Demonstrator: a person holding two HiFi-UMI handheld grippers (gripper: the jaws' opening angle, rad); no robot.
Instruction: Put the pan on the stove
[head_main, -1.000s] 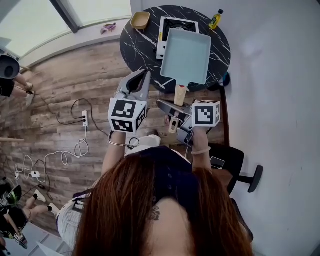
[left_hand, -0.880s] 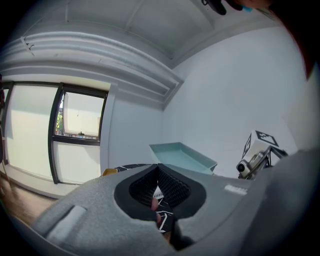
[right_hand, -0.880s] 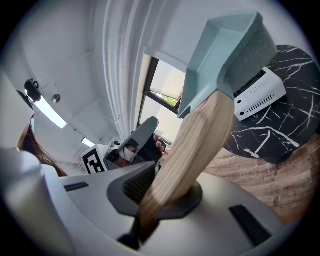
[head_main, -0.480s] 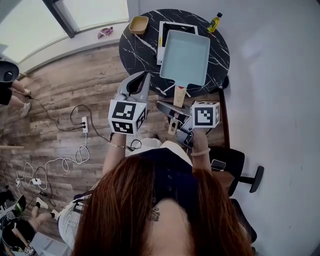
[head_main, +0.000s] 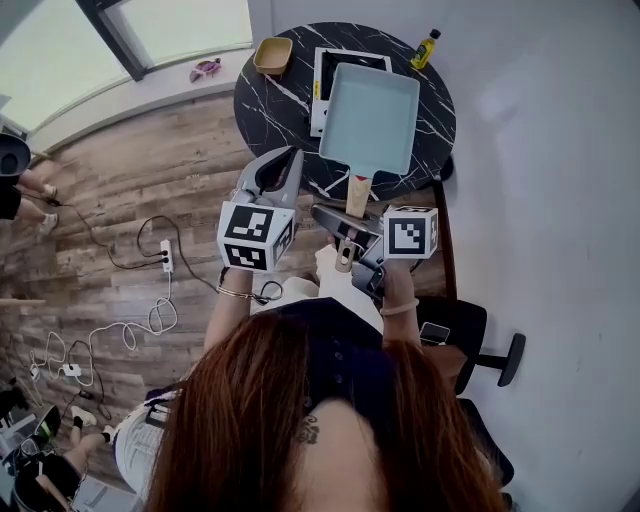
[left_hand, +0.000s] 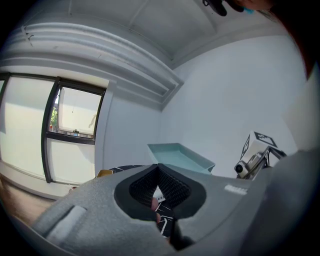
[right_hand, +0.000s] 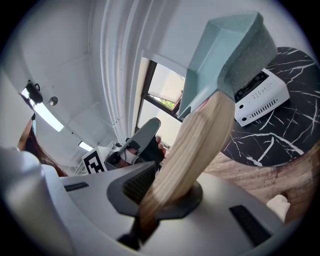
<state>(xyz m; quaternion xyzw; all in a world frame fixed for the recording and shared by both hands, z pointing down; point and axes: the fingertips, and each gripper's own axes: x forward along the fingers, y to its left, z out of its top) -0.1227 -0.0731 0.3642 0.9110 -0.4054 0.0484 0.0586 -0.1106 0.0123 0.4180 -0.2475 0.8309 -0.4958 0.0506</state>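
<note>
Your right gripper (right_hand: 165, 192) is clamped on the wooden handle (right_hand: 200, 140) of the pale blue rectangular pan (head_main: 370, 118). The pan hangs over the white portable stove (head_main: 335, 60), toward 12 o'clock on the round black marble table (head_main: 270, 100). Your left gripper (left_hand: 158, 170), at the right one's 9 o'clock, has its jaws together and empty.

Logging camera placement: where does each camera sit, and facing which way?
Head view: on the person's head, facing steeply down at table, pan, both grippers; hair, forearms show.
Left gripper view: on left gripper, along its shut, empty jaws toward a window.
Right gripper view: on right gripper, along jaws clamping the pan's handle.
Shared: all three show the pan.
</note>
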